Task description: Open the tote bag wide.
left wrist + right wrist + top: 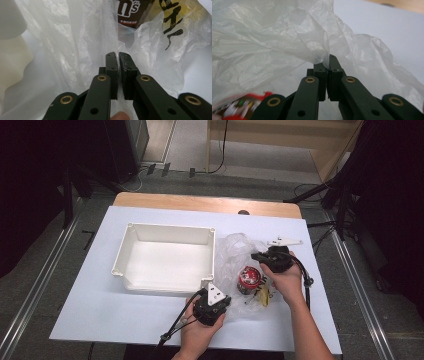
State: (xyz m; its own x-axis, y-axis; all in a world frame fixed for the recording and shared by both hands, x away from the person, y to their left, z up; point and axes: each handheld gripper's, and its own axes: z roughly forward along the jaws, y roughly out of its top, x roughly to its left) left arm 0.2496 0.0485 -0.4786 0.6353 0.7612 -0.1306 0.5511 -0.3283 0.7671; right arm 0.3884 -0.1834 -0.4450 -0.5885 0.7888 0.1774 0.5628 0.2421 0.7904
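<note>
A clear plastic bag (235,251) lies crumpled on the white sheet, right of the tray. Inside it sit a red snack packet (248,279) and a yellow packet (262,295). My left gripper (218,296) is at the bag's near left edge, shut on a fold of the bag (100,37). A brown candy packet (130,12) and a yellow packet (175,17) show through the film beyond it. My right gripper (260,256) is at the bag's far right side, shut on a pinch of the bag (287,45). The red packet (242,106) blurs at the lower left.
A white rectangular tray (131,234) stands left of the bag, nothing in it. The white sheet (100,310) covers a wooden table (200,202). Dark stands and cables surround the table on the floor.
</note>
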